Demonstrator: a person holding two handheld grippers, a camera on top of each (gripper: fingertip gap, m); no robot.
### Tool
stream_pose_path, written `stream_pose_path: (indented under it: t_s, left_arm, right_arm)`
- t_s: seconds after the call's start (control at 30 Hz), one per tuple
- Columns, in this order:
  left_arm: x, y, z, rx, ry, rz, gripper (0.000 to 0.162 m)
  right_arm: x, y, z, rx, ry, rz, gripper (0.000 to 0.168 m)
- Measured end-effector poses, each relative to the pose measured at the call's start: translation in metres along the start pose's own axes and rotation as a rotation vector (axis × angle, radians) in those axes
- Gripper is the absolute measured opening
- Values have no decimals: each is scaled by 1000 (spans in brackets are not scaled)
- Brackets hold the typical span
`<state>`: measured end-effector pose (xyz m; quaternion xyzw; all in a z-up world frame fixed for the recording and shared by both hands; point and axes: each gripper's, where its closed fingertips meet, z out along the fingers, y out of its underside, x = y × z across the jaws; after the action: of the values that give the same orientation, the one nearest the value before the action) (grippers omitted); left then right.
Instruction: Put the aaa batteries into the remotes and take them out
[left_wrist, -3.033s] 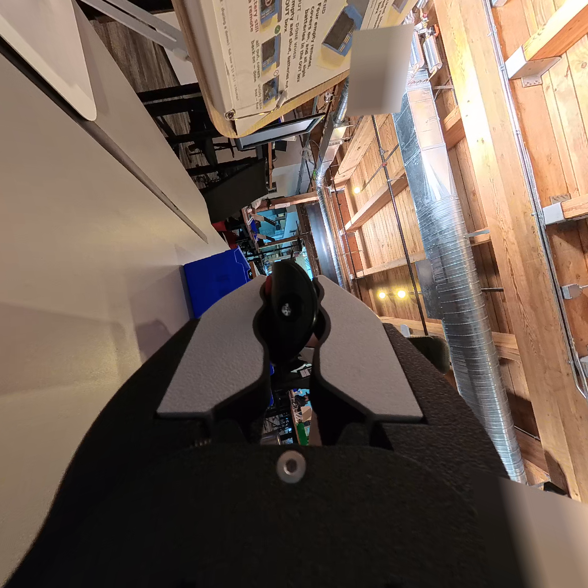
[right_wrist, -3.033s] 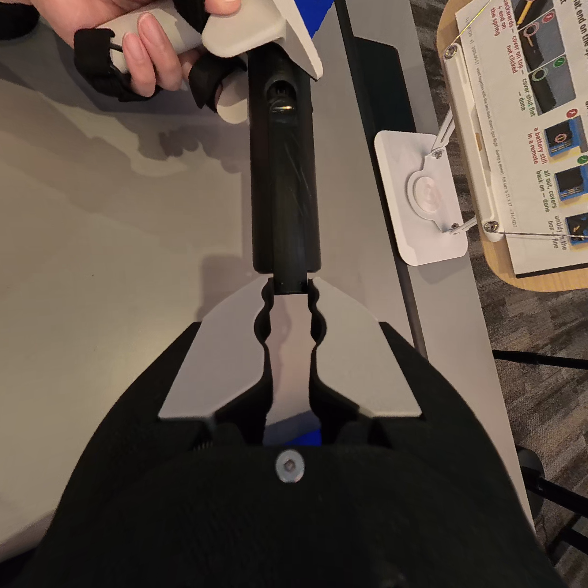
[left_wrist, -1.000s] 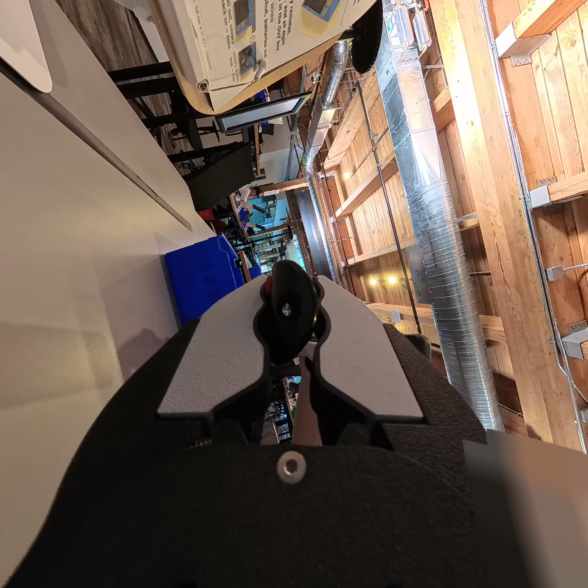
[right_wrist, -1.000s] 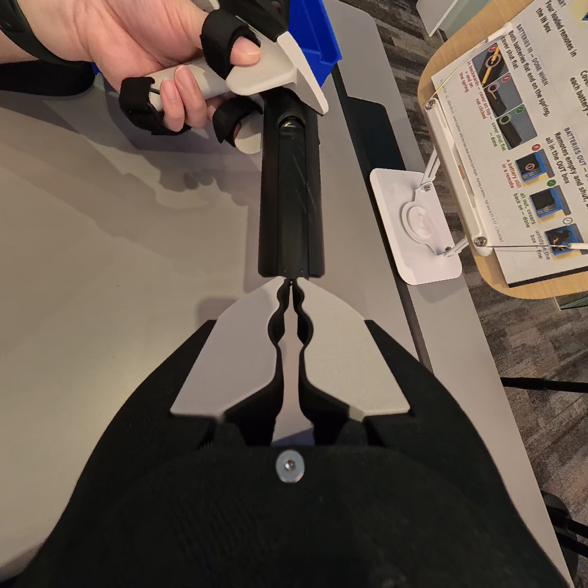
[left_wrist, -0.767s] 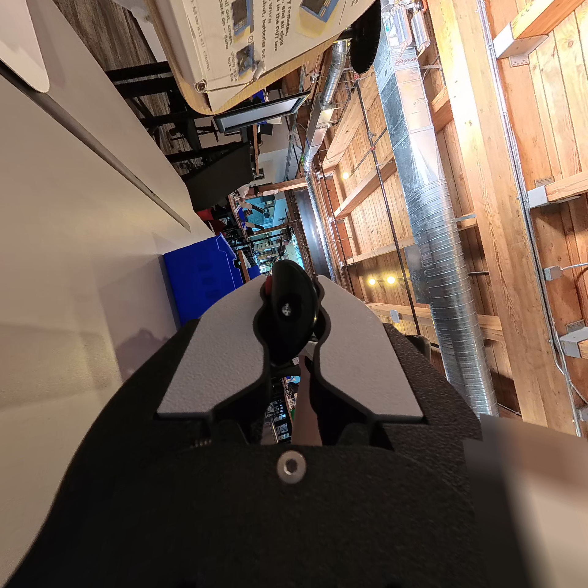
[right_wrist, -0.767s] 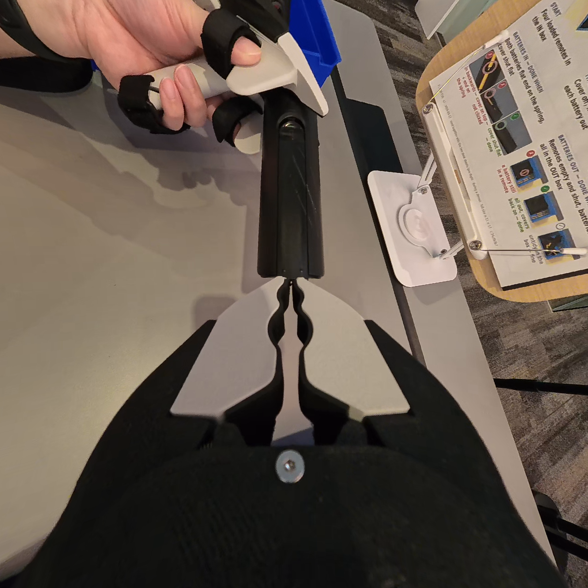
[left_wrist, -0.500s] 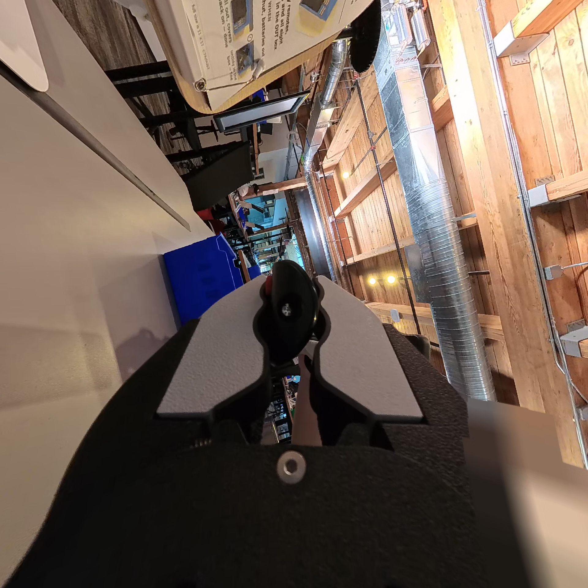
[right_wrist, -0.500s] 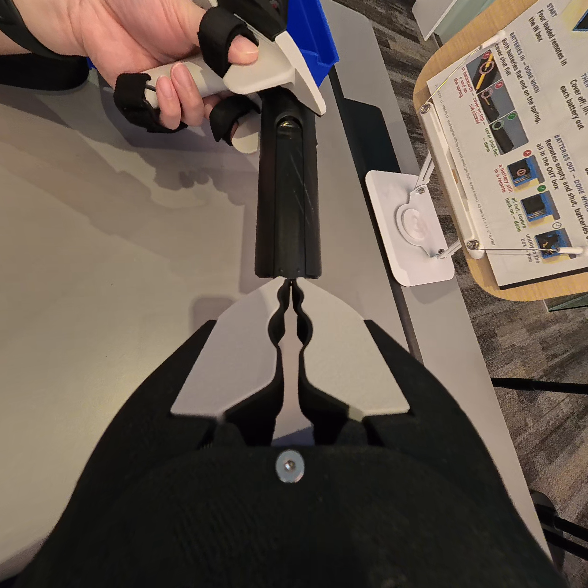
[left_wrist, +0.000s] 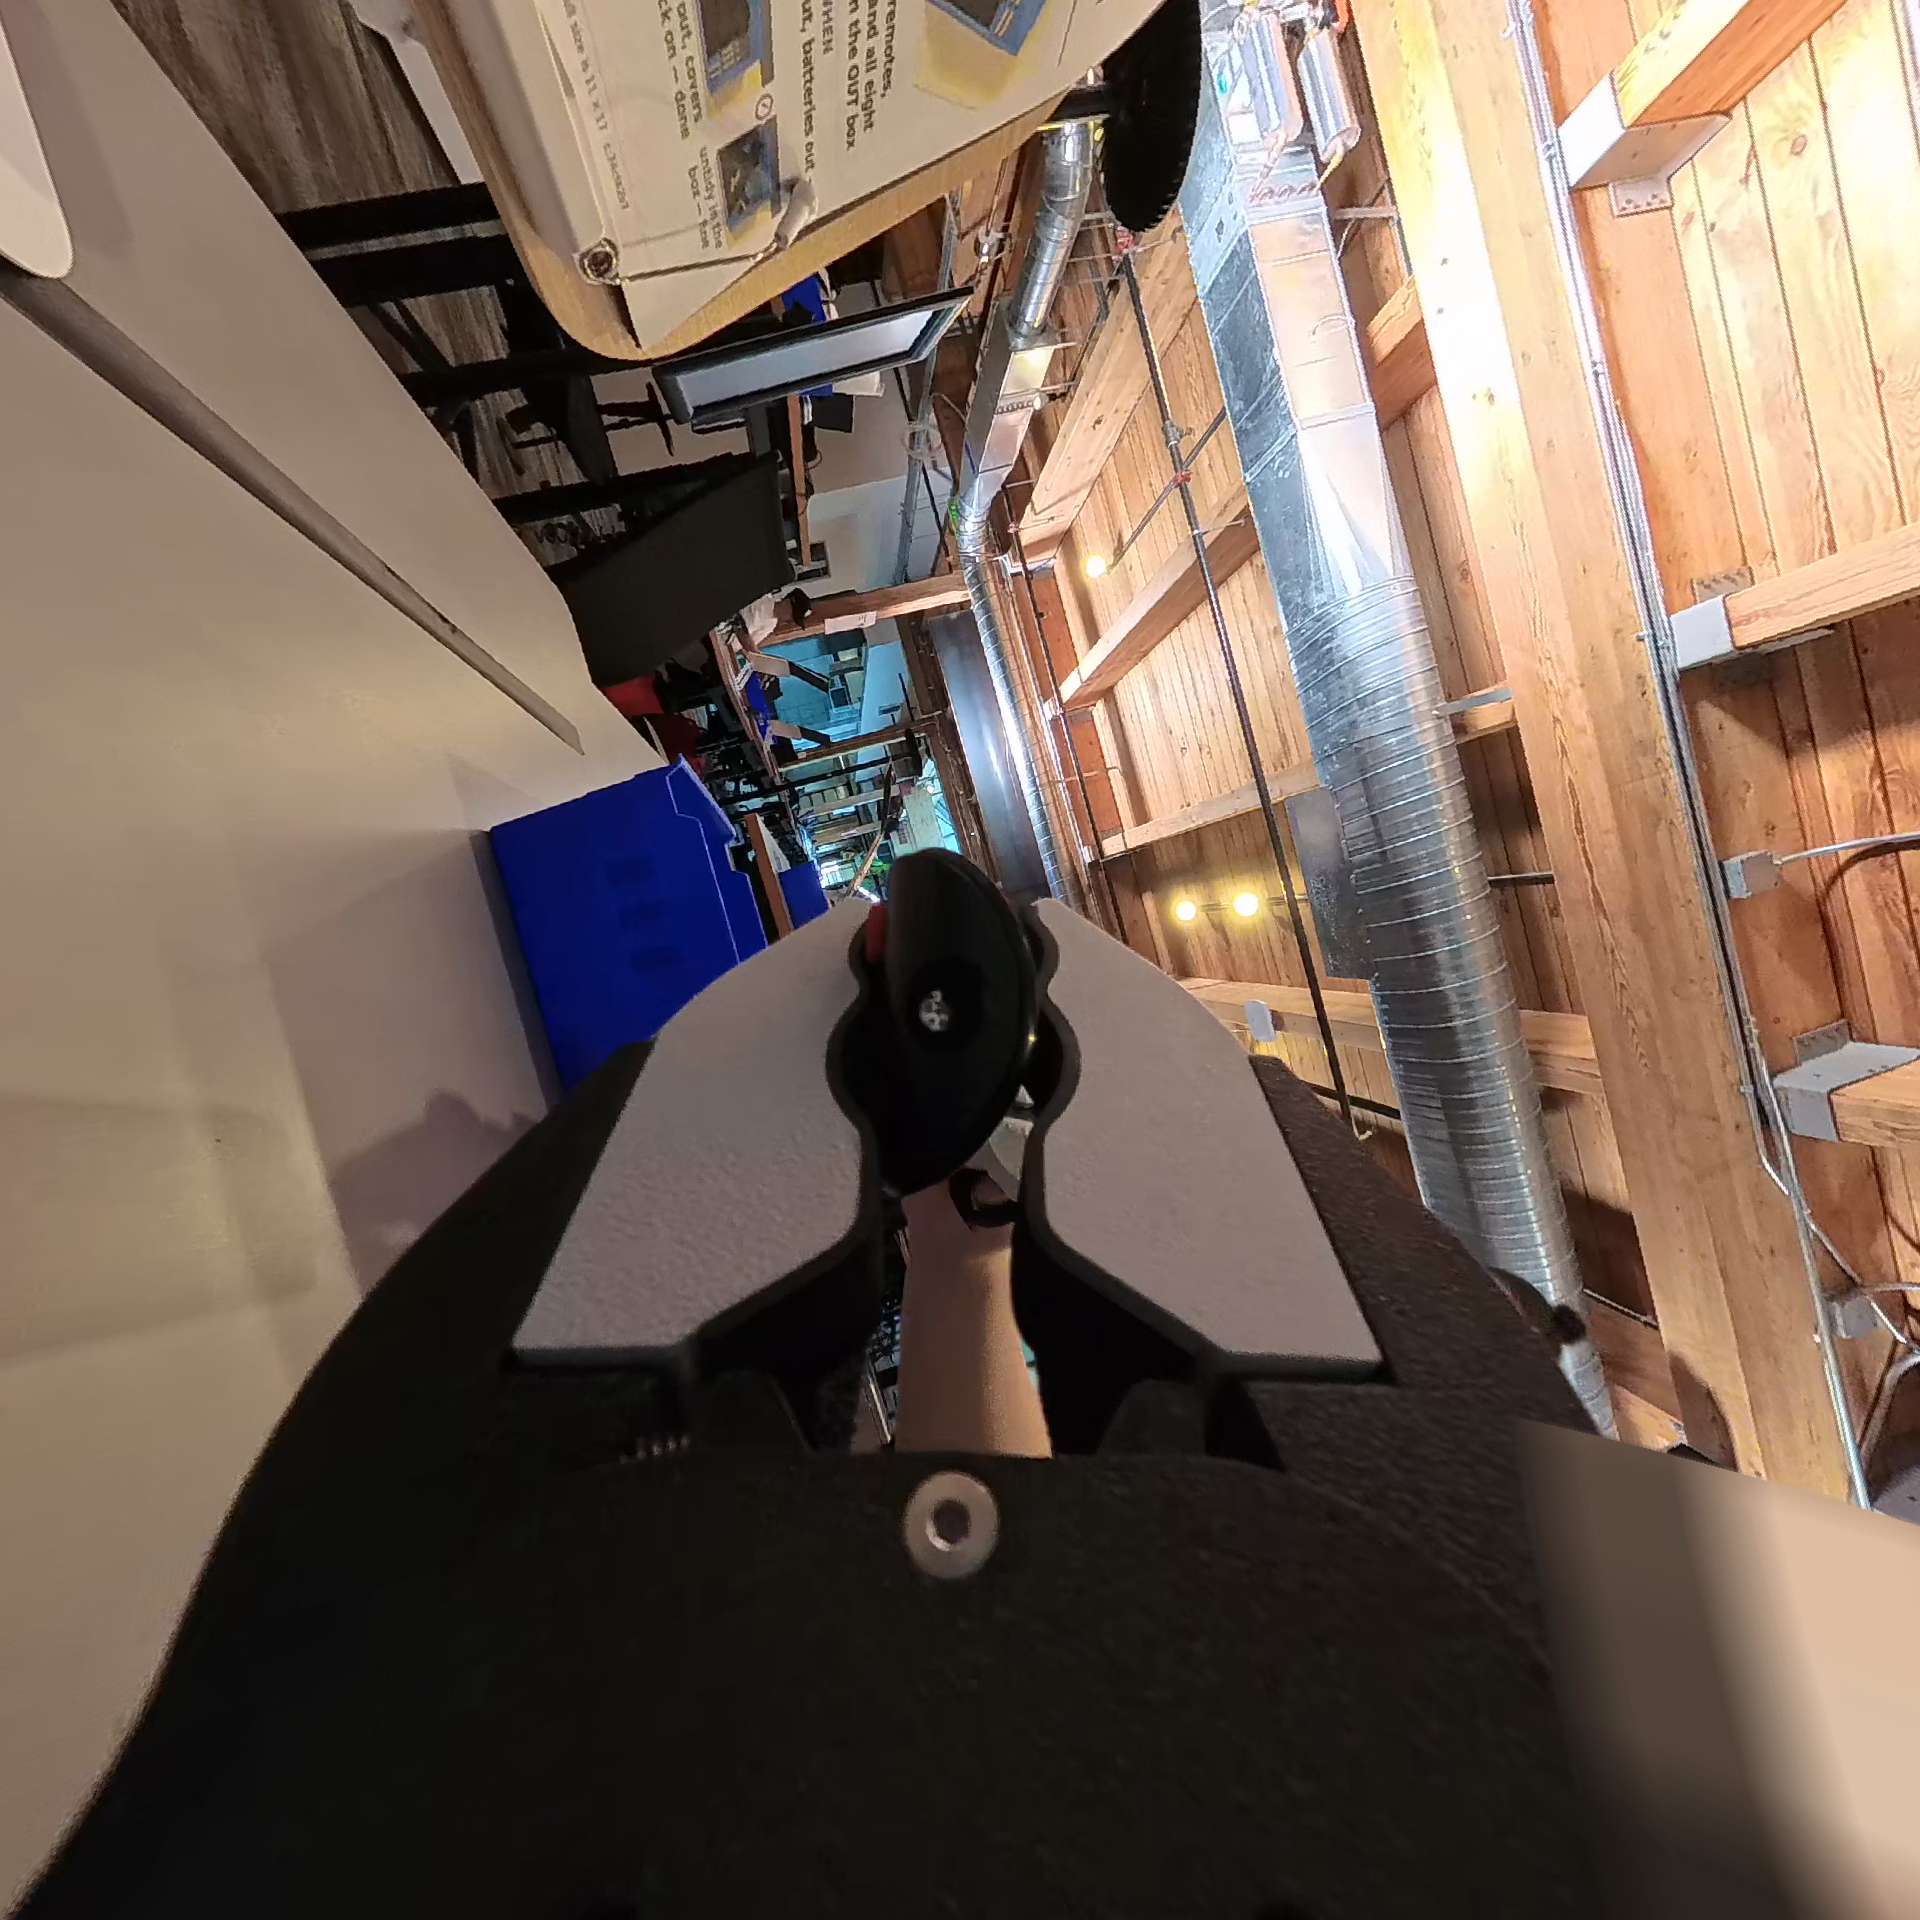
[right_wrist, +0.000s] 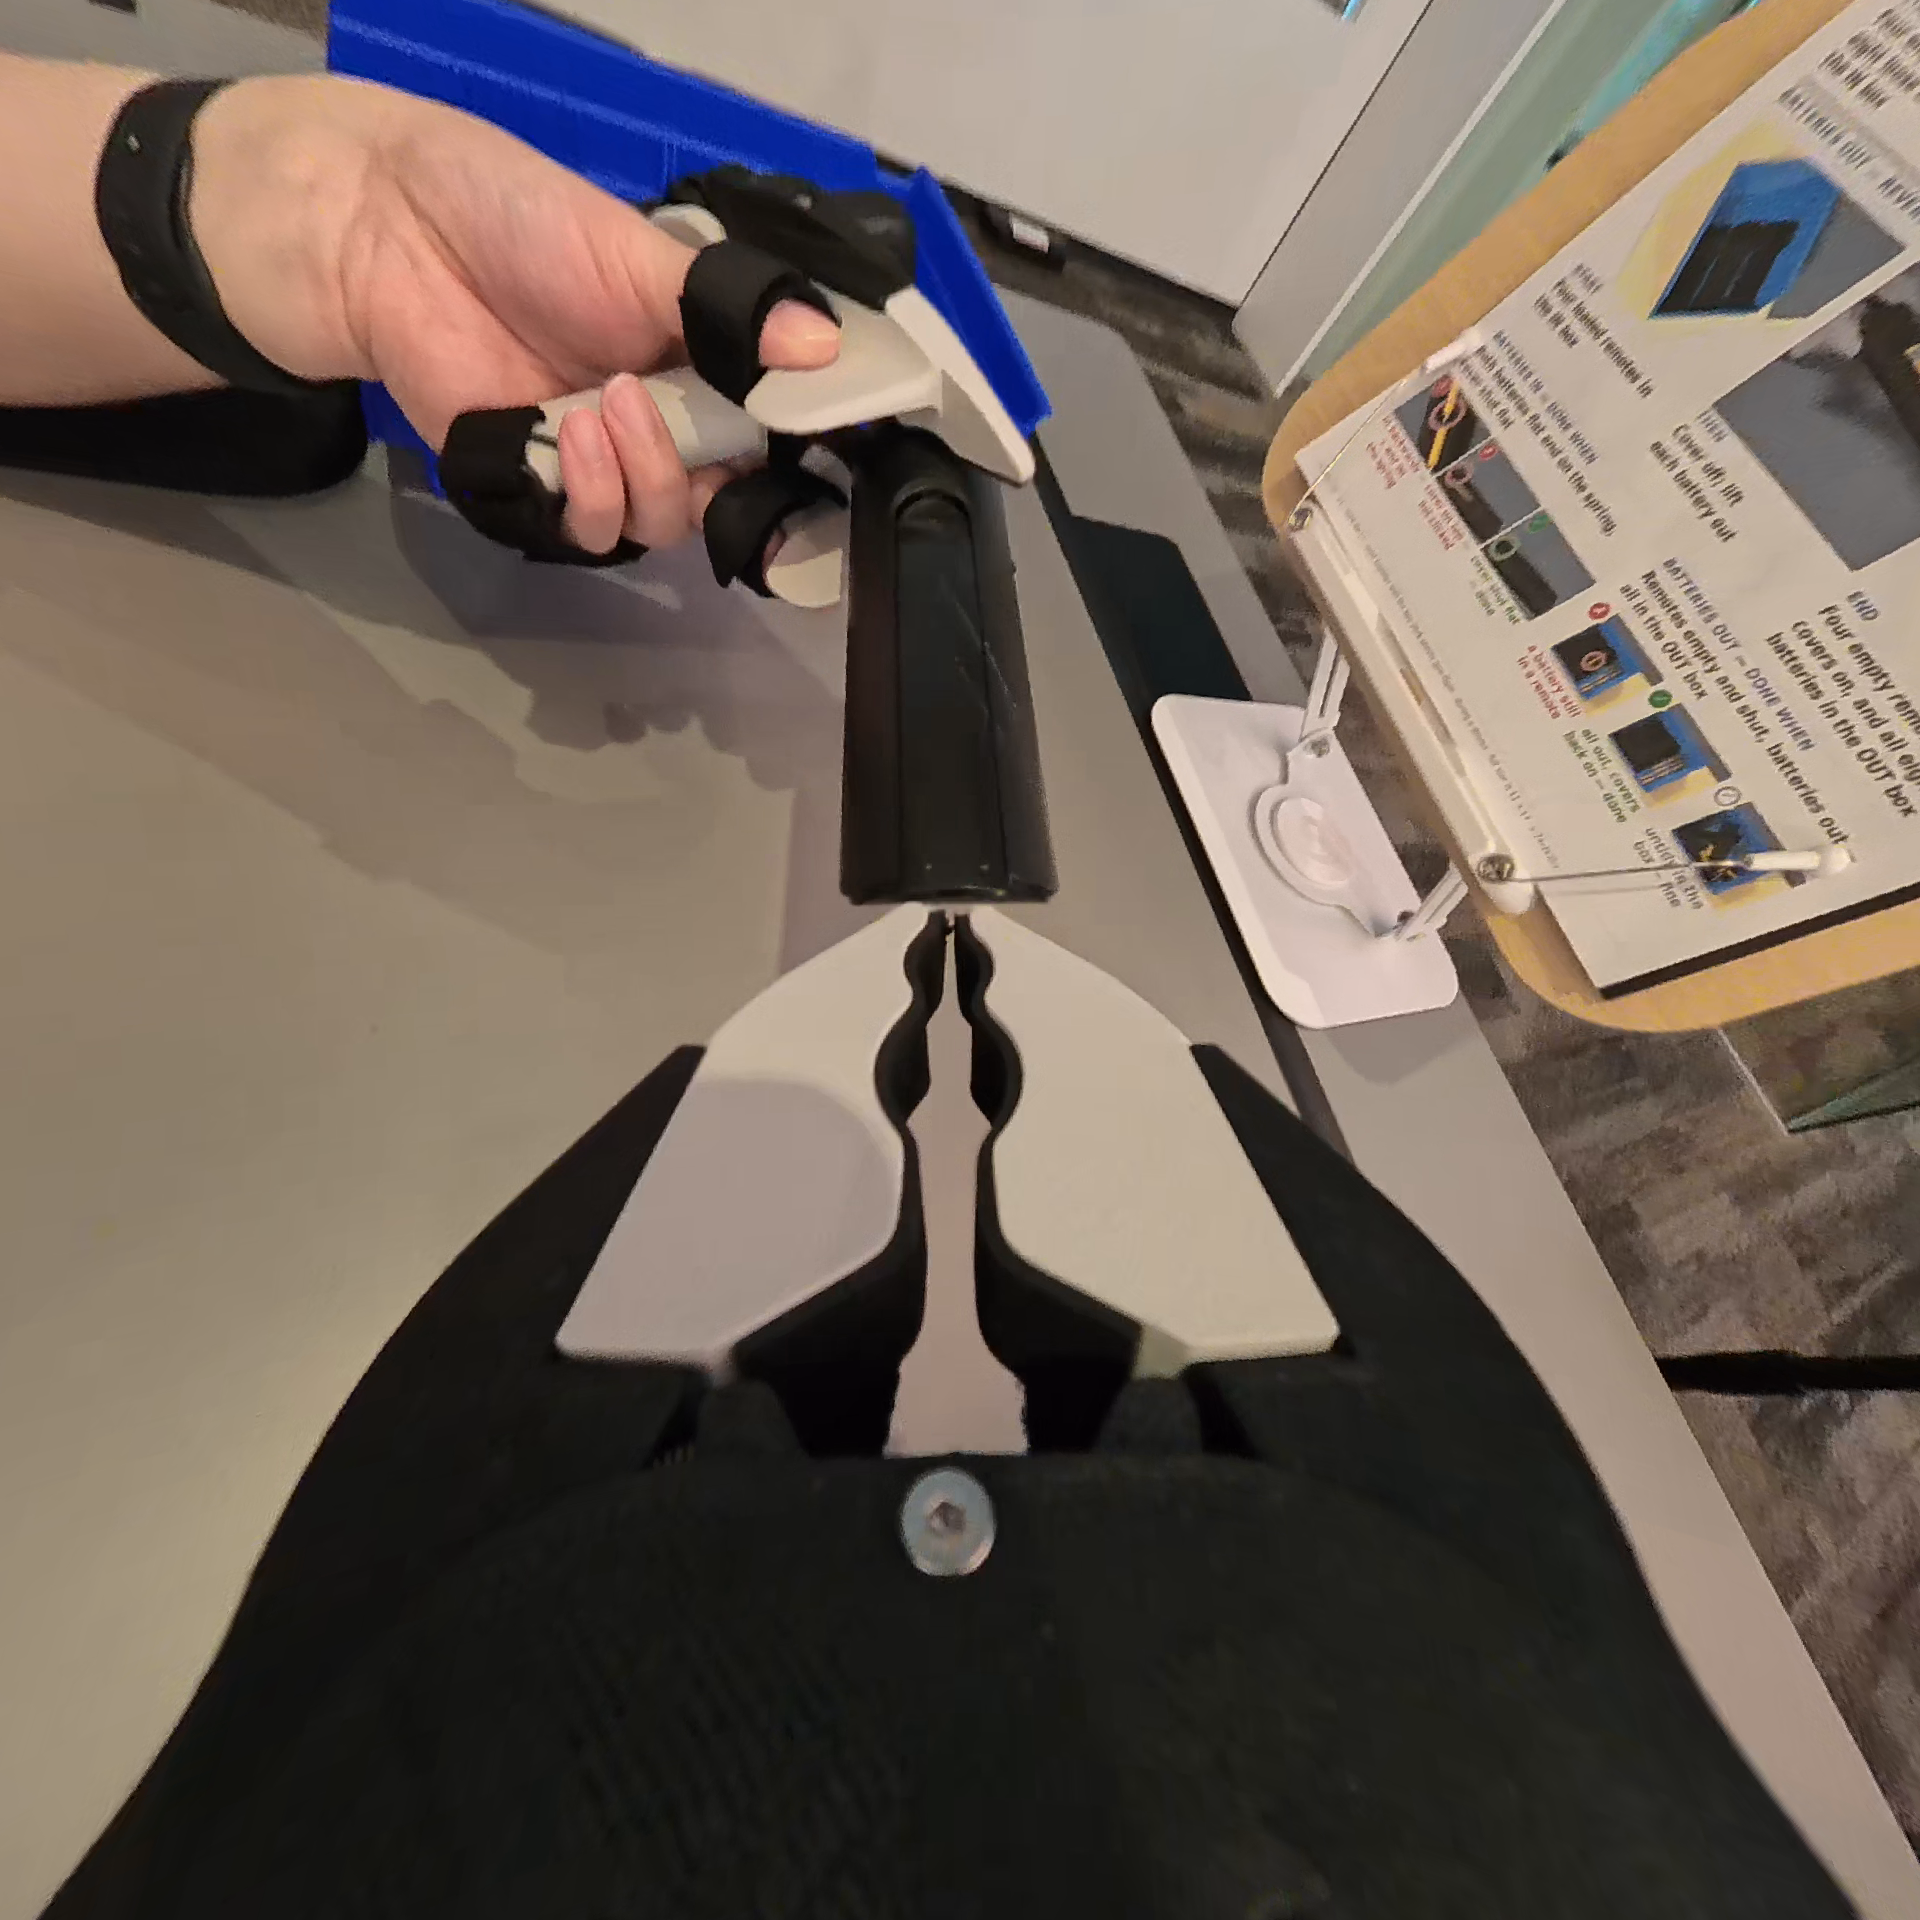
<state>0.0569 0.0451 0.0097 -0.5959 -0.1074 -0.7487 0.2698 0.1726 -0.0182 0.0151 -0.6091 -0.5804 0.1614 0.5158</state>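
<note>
A long black remote (right_wrist: 940, 727) hangs in the air over the grey table (right_wrist: 312, 935). My left gripper (right_wrist: 914, 436), held by a hand, is shut on its far end. In the left wrist view that gripper (left_wrist: 951, 914) clamps the remote (left_wrist: 940, 1013), seen end-on with a red button at its edge. My right gripper (right_wrist: 948, 925) is shut, its tips meeting right at the remote's near end. I cannot tell if they pinch a thin edge there. No batteries show.
A blue bin (right_wrist: 644, 125) stands behind the left hand and shows in the left wrist view (left_wrist: 623, 925). A white stand base (right_wrist: 1309, 862) holds an instruction card (right_wrist: 1662, 644) at the table's right edge, past a dark seam.
Both grippers stay shut. The remote and the left hand sit lower and nearer in the right wrist view, which now tilts up and shows more of the blue bin.
</note>
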Motion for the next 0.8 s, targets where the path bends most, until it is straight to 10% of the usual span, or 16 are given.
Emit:
stream_pose_path:
  t_s: [0.8]
  left_arm:
    - [5, 15, 8, -54, 39, 21, 23]
  right_arm:
    - [-7, -6, -14, 106, 2, -9, 1]
